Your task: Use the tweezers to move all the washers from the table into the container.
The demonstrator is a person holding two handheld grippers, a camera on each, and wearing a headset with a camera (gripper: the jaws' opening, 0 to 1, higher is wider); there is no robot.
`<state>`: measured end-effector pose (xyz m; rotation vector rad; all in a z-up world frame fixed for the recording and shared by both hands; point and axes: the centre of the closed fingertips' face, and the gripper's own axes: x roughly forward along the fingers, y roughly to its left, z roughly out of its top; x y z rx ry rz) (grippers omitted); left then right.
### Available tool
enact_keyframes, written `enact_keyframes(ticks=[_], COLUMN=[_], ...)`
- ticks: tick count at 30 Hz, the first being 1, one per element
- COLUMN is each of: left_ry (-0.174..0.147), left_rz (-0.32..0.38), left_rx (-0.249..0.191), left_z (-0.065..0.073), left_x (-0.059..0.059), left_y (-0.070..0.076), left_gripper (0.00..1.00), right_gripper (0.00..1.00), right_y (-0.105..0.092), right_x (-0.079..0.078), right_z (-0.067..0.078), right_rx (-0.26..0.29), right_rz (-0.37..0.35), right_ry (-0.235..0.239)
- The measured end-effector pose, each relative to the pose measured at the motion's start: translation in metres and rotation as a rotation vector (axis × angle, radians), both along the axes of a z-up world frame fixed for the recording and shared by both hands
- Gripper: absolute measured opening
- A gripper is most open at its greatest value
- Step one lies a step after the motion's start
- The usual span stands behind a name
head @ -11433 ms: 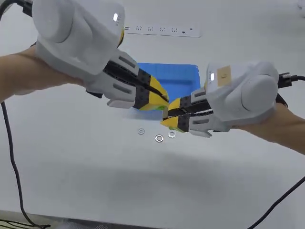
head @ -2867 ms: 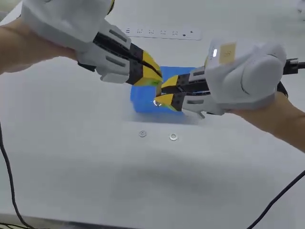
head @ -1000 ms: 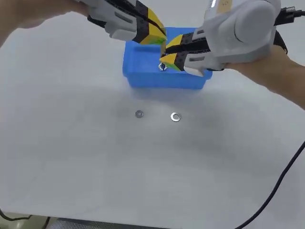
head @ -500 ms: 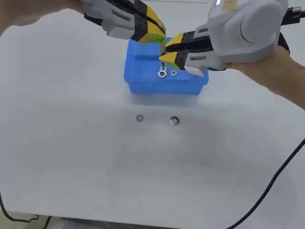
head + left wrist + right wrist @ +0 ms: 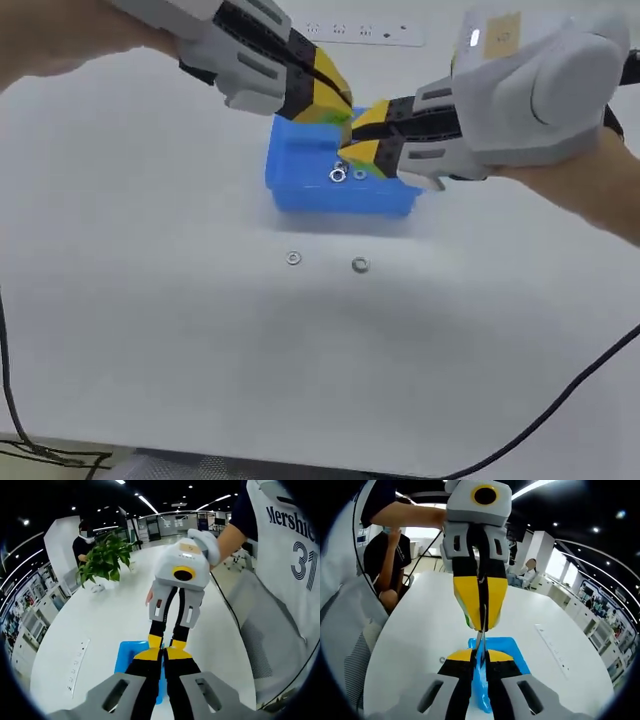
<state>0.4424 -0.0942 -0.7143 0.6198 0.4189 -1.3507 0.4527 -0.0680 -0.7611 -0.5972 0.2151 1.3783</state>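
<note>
Left hand-held gripper (image 5: 338, 102), jaws pressed together, over blue container (image 5: 300, 192) at its 12 o'clock. Loose washers (image 5: 293, 258), two, on table (image 5: 150, 330) at container's 6 o'clock. Stowed washers (image 5: 338, 176) inside. Right hand-held gripper (image 5: 358, 150), from 3 o'clock, pinches tweezers (image 5: 479, 645).

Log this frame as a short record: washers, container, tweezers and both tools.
table: white; two washers lie apart on it, in front of the container
container: blue, open; two more washers inside
tweezers: thin metal, tips over the container
left tool: shut on tweezers
right tool: shut on tweezers
task: unfinished
</note>
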Motion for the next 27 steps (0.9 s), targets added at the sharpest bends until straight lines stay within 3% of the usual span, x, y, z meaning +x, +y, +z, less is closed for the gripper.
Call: enact_keyframes(ticks=[12,16,27], left_ry=[0.036,0.063,0.09], left_rz=[-0.016,-0.027,-0.048], left_rx=[-0.022,-0.016,0.002], left_z=[-0.012,-0.022,-0.044], left_x=[-0.034,-0.039,-0.045], left_y=[-0.013,-0.014,-0.016], left_gripper=[0.05,0.05,0.05], right_gripper=[0.1,0.1,0.1], right_y=[-0.011,-0.012,-0.016], right_x=[-0.041,-0.051,-0.061], right_z=[-0.011,-0.019,-0.04], right_rx=[-0.041,-0.056,-0.079], right_rz=[0.062,0.085,0.106], right_ry=[0.031,0.05,0.094])
